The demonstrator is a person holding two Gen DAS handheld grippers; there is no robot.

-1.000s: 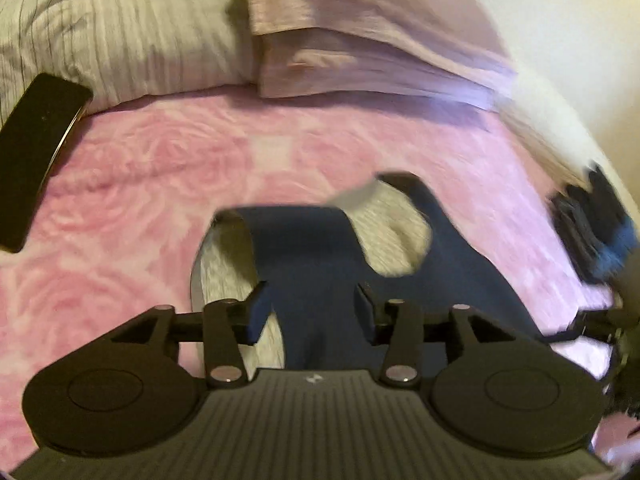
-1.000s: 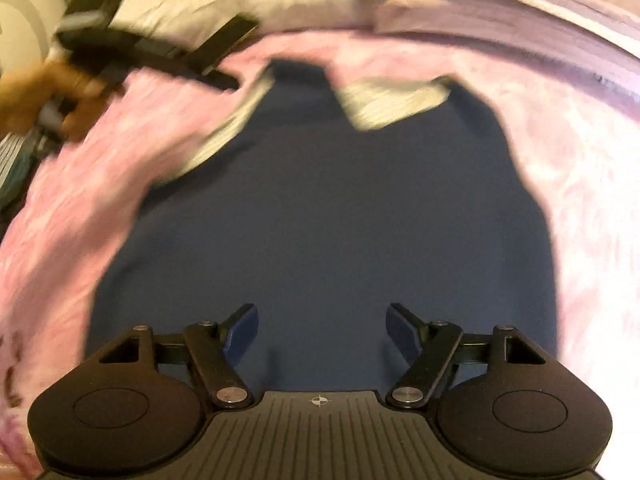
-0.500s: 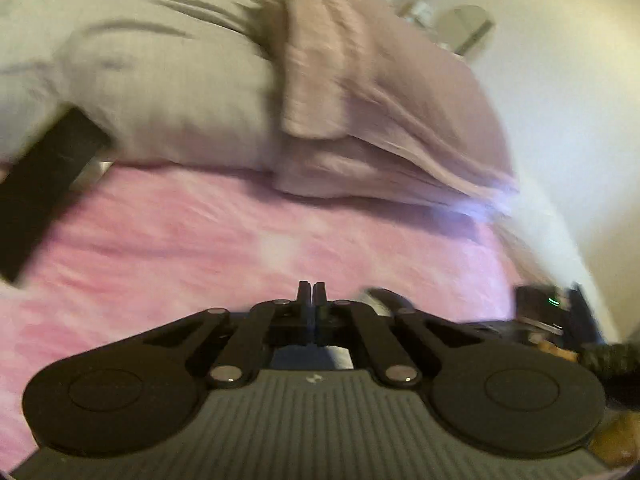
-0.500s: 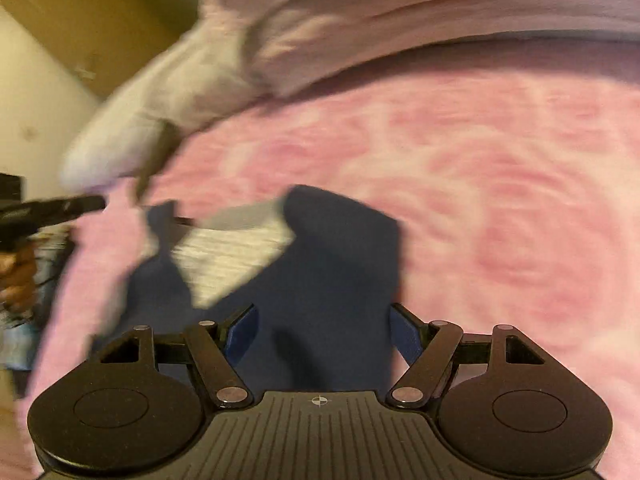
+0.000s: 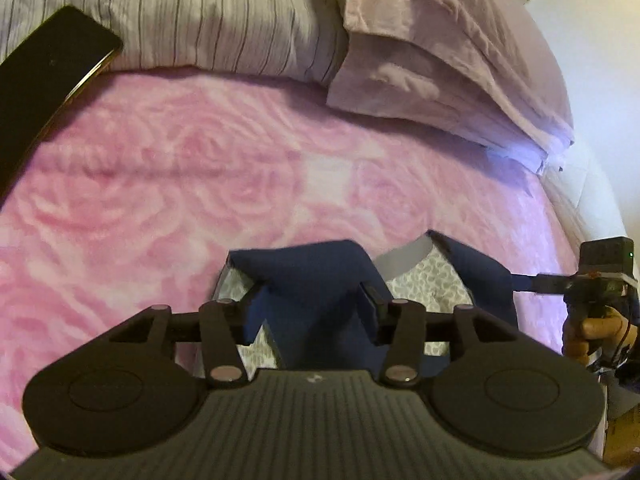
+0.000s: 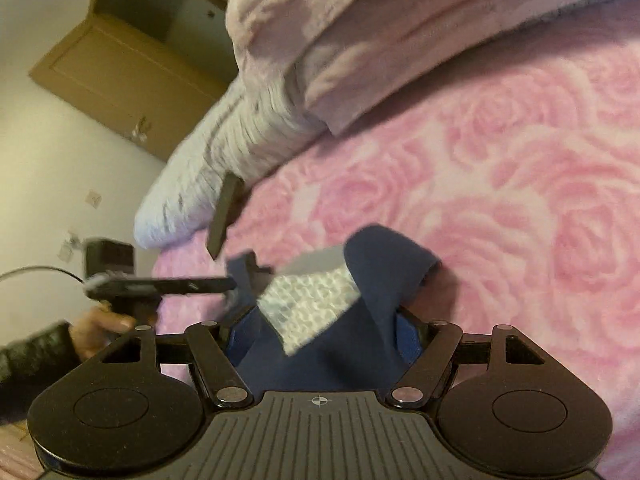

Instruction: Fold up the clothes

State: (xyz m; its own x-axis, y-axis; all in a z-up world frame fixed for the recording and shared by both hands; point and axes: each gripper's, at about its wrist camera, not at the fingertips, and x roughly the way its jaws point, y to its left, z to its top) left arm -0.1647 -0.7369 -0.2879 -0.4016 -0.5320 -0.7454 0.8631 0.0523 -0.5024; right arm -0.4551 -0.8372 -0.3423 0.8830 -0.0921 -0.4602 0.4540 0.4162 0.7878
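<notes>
A navy garment (image 5: 316, 280) with a pale patterned lining (image 5: 436, 284) lies on the pink rose blanket (image 5: 200, 184). My left gripper (image 5: 312, 304) is open, its fingers on either side of a raised navy strap end. In the right wrist view the same navy garment (image 6: 380, 264) shows its lining (image 6: 312, 300) turned up. My right gripper (image 6: 320, 340) is open with the bunched cloth between its fingers. The right gripper also shows at the far right of the left wrist view (image 5: 600, 280), and the left gripper in the right wrist view (image 6: 160, 284).
A striped pillow (image 5: 200, 16) and a lilac pillow (image 5: 440, 48) lie at the head of the bed. A black phone (image 5: 44, 80) leans on the striped pillow. A brown cabinet (image 6: 120, 64) stands by the wall.
My left gripper was shut half a second ago and is now open over the strap. My right gripper moved toward the garment's top edge, which is now bunched between its fingers.
</notes>
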